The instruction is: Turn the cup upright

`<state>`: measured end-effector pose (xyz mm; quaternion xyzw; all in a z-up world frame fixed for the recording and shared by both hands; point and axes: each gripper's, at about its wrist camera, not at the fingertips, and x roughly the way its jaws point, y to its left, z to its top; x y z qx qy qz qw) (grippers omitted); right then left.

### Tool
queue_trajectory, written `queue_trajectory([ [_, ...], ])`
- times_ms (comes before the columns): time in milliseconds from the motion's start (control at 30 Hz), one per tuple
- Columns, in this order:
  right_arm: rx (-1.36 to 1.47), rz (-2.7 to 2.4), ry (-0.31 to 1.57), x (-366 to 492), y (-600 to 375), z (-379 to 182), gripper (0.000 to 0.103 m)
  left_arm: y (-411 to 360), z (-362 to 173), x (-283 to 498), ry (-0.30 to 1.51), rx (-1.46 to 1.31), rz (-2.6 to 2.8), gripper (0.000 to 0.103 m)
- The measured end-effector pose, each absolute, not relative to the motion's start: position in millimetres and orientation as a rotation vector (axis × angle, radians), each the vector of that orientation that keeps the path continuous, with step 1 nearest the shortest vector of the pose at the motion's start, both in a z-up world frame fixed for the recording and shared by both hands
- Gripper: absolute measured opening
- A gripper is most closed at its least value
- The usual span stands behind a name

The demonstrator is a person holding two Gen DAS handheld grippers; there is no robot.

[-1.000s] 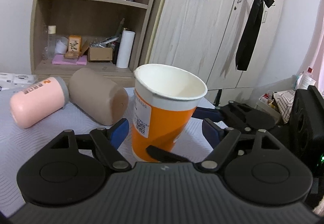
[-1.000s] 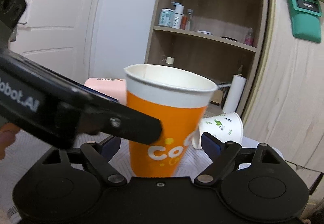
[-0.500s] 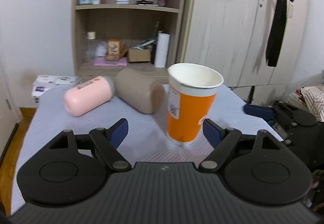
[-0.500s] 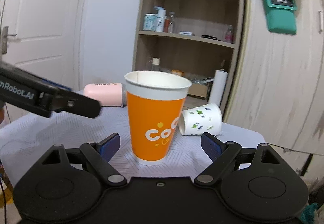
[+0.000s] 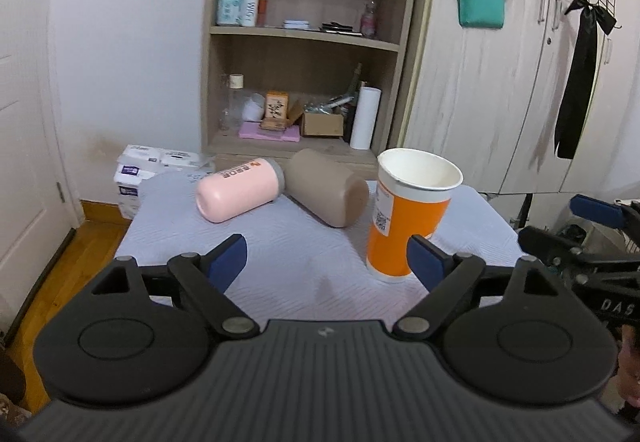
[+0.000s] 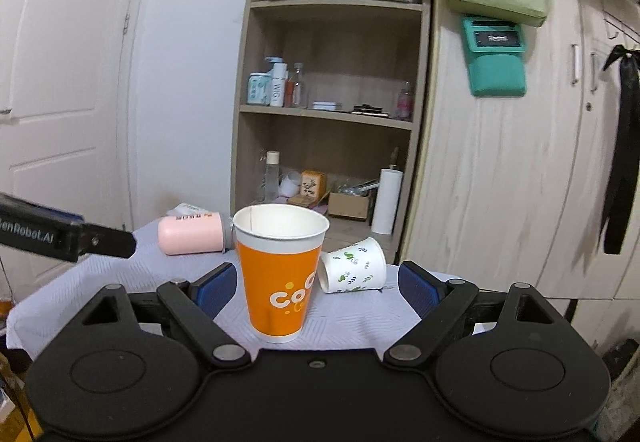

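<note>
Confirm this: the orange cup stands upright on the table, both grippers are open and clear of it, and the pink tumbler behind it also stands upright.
One thing is wrong. The pink tumbler lies on its side, as the left wrist view shows. The rest holds: the orange cup stands upright on the table, and the left gripper and right gripper are open and clear of it.

The worktop has a pale lilac cloth over it with a wavy pattern. An orange paper cup stands upright on the cloth with its open mouth up. A pink bottle lies on its side toward the back. Just beside it lies a tan cup, also on its side, and their ends look like they touch. A white paper cup with green leaves lies on its side close behind the orange cup, with its mouth toward that cup.
</note>
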<state>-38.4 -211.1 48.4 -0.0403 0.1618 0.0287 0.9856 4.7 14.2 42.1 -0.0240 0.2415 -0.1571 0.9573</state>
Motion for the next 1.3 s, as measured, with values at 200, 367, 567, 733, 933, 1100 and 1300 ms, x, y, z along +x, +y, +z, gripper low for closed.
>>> queue_trajectory([
  [200, -0.065, 0.022, 0.31, -56, -205, 56, 0.091, 22, 46, -12, 0.472, -0.06, -0.297, 0.089],
  [367, -0.051, 0.017, 0.303, -69, -200, 60, 0.092, 24, 48, -27, 0.45, -0.034, -0.285, 0.091],
  [567, -0.057, 0.016, 0.304, -83, -193, 62, 0.092, 31, 50, -37, 0.444, -0.04, -0.276, 0.093],
  [733, -0.07, 0.006, 0.308, -86, -189, 62, 0.092, 35, 49, -41, 0.44, -0.041, -0.266, 0.095],
  [933, -0.063, -0.028, 0.326, -83, -189, 60, 0.097, 37, 47, -40, 0.443, -0.04, -0.253, 0.099],
  [1100, -0.056, -0.074, 0.343, -78, -191, 56, 0.103, 35, 44, -38, 0.462, -0.037, -0.242, 0.103],
  [1300, -0.042, -0.098, 0.364, -75, -194, 53, 0.103, 36, 41, -33, 0.489, -0.044, -0.216, 0.103],
])
